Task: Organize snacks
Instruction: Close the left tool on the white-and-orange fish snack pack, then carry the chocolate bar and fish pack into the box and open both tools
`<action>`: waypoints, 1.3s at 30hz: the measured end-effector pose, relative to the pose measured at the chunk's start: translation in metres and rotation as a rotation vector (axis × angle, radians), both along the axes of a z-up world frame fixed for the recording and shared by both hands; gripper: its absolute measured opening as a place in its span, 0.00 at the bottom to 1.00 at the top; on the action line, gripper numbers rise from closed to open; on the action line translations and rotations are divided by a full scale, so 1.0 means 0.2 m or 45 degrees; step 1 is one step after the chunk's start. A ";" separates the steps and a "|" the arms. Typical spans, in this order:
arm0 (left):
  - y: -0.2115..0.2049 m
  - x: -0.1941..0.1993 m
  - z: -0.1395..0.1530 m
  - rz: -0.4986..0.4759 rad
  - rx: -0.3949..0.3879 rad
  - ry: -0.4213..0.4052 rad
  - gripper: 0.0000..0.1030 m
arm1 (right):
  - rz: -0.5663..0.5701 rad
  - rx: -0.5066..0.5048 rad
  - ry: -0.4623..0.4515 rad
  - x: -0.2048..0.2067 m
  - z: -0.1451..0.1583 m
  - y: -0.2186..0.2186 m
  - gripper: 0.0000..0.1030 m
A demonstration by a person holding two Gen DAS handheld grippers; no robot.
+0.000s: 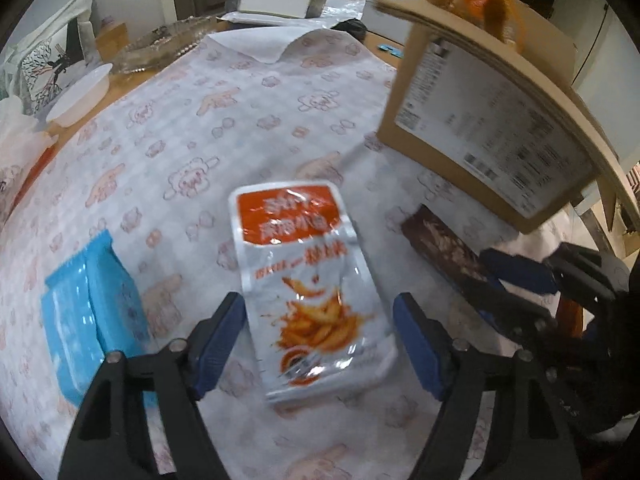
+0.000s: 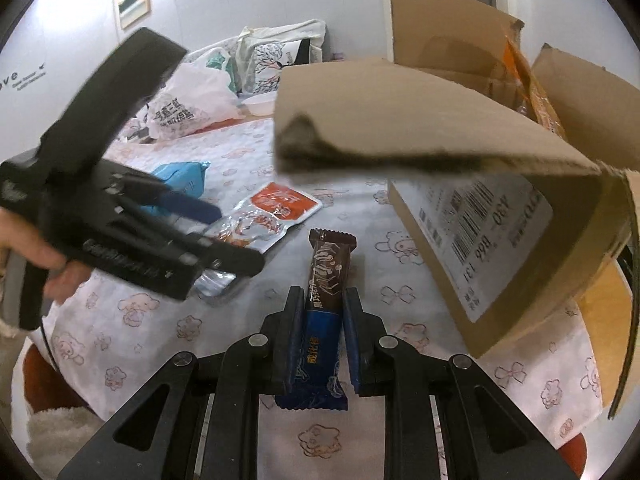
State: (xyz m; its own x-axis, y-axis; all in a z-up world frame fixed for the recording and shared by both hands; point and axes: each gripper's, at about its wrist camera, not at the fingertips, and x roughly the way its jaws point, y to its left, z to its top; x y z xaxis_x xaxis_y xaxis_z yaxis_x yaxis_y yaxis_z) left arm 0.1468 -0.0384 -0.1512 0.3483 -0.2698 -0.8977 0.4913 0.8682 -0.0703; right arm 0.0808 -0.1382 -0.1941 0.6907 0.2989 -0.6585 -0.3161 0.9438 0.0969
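- snack pouch: glossy crinkled plastic film
- chocolate bar: shiny foil-like wrapper
- blue packet: glossy plastic
- cardboard box: matt brown, with a smooth paper label
- tablecloth: thin printed plastic sheet

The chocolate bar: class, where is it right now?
The chocolate bar sits clamped in the right gripper, between the cardboard box and the orange-and-white snack pouch.

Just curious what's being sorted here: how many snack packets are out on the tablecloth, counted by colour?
Blue packet: 1
White-and-orange pouch: 1
Brown chocolate bar, clamped in the right gripper: 1
Total: 3
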 end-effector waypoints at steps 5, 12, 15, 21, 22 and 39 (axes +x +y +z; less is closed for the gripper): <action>-0.03 -0.01 -0.01 0.097 0.029 -0.061 0.71 | -0.009 -0.022 -0.012 -0.02 -0.01 0.00 0.14; -0.05 0.03 -0.02 0.213 0.015 -0.142 0.63 | -0.011 -0.046 -0.014 0.00 -0.02 0.01 0.26; -0.05 0.02 -0.02 0.217 0.012 -0.151 0.63 | -0.004 -0.055 -0.027 0.01 -0.02 0.01 0.26; 0.00 -0.04 0.00 0.241 -0.010 -0.162 0.62 | 0.017 -0.079 -0.045 0.01 -0.02 0.03 0.13; 0.01 -0.05 0.01 0.246 -0.018 -0.169 0.61 | 0.019 -0.081 -0.054 0.00 -0.01 0.04 0.13; 0.45 -0.50 0.51 0.429 -0.145 -0.438 0.62 | 0.277 -0.032 -0.227 -0.21 0.40 0.32 0.13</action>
State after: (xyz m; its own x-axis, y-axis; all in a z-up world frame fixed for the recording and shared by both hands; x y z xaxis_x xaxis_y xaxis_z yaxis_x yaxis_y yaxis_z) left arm 0.0475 0.0508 -0.0499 0.7039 -0.1810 -0.6868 0.1958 0.9790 -0.0573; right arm 0.0386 -0.0737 -0.1146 0.7179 0.4377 -0.5414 -0.5213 0.8534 -0.0013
